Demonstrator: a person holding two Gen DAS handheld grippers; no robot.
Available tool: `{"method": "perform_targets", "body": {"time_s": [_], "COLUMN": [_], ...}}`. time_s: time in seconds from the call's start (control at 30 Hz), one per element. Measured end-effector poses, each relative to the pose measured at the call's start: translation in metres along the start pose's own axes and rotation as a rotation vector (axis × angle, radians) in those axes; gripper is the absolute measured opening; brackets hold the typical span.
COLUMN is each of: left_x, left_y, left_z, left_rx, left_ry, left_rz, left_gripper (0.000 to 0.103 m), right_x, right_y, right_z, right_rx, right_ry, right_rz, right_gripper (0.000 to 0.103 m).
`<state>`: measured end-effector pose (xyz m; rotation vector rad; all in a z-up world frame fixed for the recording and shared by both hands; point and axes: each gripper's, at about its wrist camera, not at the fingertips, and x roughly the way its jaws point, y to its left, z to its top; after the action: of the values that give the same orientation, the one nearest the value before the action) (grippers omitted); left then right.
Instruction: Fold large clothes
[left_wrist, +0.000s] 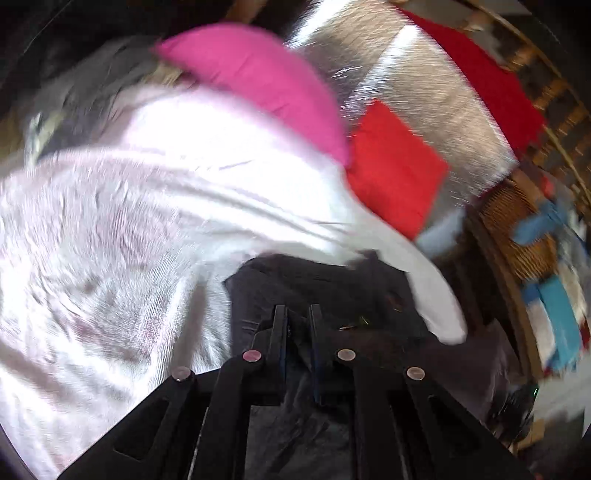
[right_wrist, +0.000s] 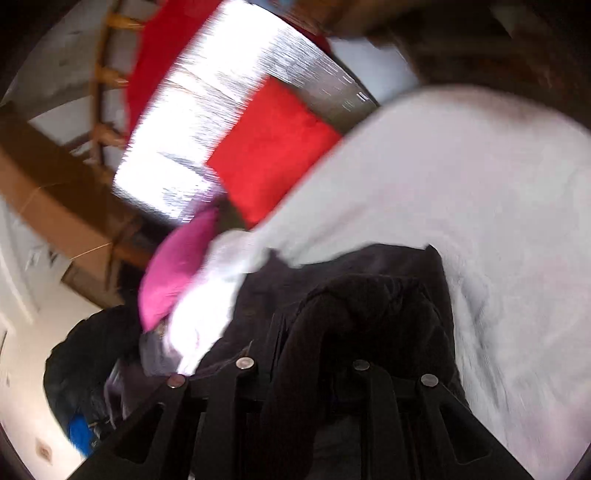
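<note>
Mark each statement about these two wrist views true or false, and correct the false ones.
1. Dark cloth sits between the left gripper jaws. True.
2. The folded square on the silver surface is blue. False: it is red.
3. The right gripper jaws stand wide open and empty. False: they are shut on dark cloth.
4. A pink cushion lies beside the pale cloth. True.

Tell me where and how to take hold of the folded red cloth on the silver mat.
Take the red cloth by its near corner, coming low from the side of the white sheet. It lies flat and square on the silver mat, so only an edge or corner gives the tongs something to pinch, probably. Both tongs are already shut on the dark garment.
</note>
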<state>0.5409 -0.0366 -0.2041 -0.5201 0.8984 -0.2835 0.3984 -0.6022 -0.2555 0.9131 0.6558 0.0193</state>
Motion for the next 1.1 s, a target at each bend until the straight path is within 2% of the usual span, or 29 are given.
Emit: {"method": "perform_targets", "body": {"time_s": [0.07, 0.13, 0.17, 0.2, 0.23, 0.27, 0.3, 0.33, 0.4, 0.43, 0.53, 0.6, 0.63, 0.7, 0.73, 0.77, 0.83, 0.87, 0.9, 0.93, 1.0, 1.07, 1.1], "left_x": [0.018, 0.025, 0.027, 0.026, 0.022, 0.015, 0.009, 0.003, 0.003, 0.01, 0.025, 0.031, 0.034, 0.037, 0.039, 0.041, 0.044, 0.042, 0.038, 0.036, 0.035, 0.039, 0.043], "left_y": [0.011, 0.021, 0.021, 0.017, 0.01, 0.004, -0.003, -0.009, -0.012, -0.008, 0.016, 0.022, 0.02, 0.013, 0.007, 0.003, -0.001, -0.003, -0.005, -0.006, -0.01, -0.009, -0.007], "left_z": [-0.01, -0.022, -0.022, -0.021, -0.018, -0.017, -0.015, -0.016, -0.017, -0.017, -0.029, -0.037, -0.039, -0.042, -0.044, -0.044, -0.045, -0.045, -0.043, -0.042, -0.034, -0.03, -0.028], "left_rx": [-0.018, -0.05, -0.062, -0.066, -0.054, -0.033, -0.004, 0.043, 0.081, 0.074, 0.009, -0.007, 0.007, 0.047, 0.073, 0.091, 0.116, 0.116, 0.116, 0.124, 0.143, 0.151, 0.14], "left_ry": [0.019, 0.025, 0.041, 0.062, 0.062, 0.03, -0.013, -0.062, -0.064, -0.035, 0.048, 0.072, 0.077, 0.086, 0.086, 0.082, 0.083, 0.08, 0.069, 0.054, 0.042, 0.046, 0.056], "left_rz": [0.051, 0.024, 0.029, 0.034, 0.02, 0.008, 0.009, 0.041, 0.09, 0.104, 0.156, 0.156, 0.159, 0.153, 0.151, 0.153, 0.162, 0.162, 0.161, 0.154, 0.152, 0.147, 0.136], "left_gripper": [0.01, 0.017, 0.02, 0.032, 0.053, 0.066, 0.085, 0.092, 0.092, 0.092, 0.091, 0.089, 0.079, 0.06, 0.056, 0.054, 0.042, 0.04, 0.035, 0.034, 0.034, 0.035, 0.046], "right_x": [0.023, 0.029, 0.029, 0.028, 0.026, 0.024, 0.013, 0.003, -0.013, -0.02, -0.029, -0.022, -0.016, 0.001, 0.011, 0.017, 0.035, 0.041, 0.043, 0.045, 0.048, 0.051, 0.056], "right_y": [-0.021, -0.033, -0.033, -0.033, -0.03, -0.029, -0.027, -0.025, -0.021, -0.019, -0.015, -0.017, -0.017, -0.015, -0.013, -0.014, -0.008, -0.001, 0.007, 0.014, 0.026, 0.029, 0.027], "right_z": [0.0, 0.006, 0.01, 0.012, 0.012, 0.014, 0.014, 0.014, 0.016, 0.014, 0.016, 0.017, 0.016, 0.013, 0.011, 0.01, 0.009, 0.006, 0.004, 0.003, 0.002, 0.0, -0.001], "right_rx": [0.05, 0.138, 0.163, 0.169, 0.167, 0.169, 0.176, 0.173, 0.134, 0.11, 0.013, -0.02, -0.025, -0.052, -0.069, -0.078, -0.108, -0.139, -0.184, -0.218, -0.265, -0.303, -0.308], "right_ry": [0.023, 0.049, 0.071, 0.094, 0.11, 0.112, 0.081, 0.051, 0.018, 0.009, -0.009, 0.014, 0.029, 0.069, 0.089, 0.099, 0.121, 0.123, 0.117, 0.101, 0.077, 0.073, 0.082], "right_rz": [0.033, 0.105, 0.138, 0.169, 0.205, 0.243, 0.283, 0.296, 0.267, 0.234, 0.057, 0.018, 0.001, -0.052, -0.087, -0.096, -0.113, -0.143, -0.18, -0.205, -0.188, -0.211, -0.228], "right_gripper": [0.023, 0.029, 0.038, 0.056, 0.066, 0.079, 0.085, 0.087, 0.09, 0.09, 0.09, 0.089, 0.088, 0.08, 0.078, 0.07, 0.058, 0.041, 0.038, 0.038, 0.038, 0.038, 0.04]}}
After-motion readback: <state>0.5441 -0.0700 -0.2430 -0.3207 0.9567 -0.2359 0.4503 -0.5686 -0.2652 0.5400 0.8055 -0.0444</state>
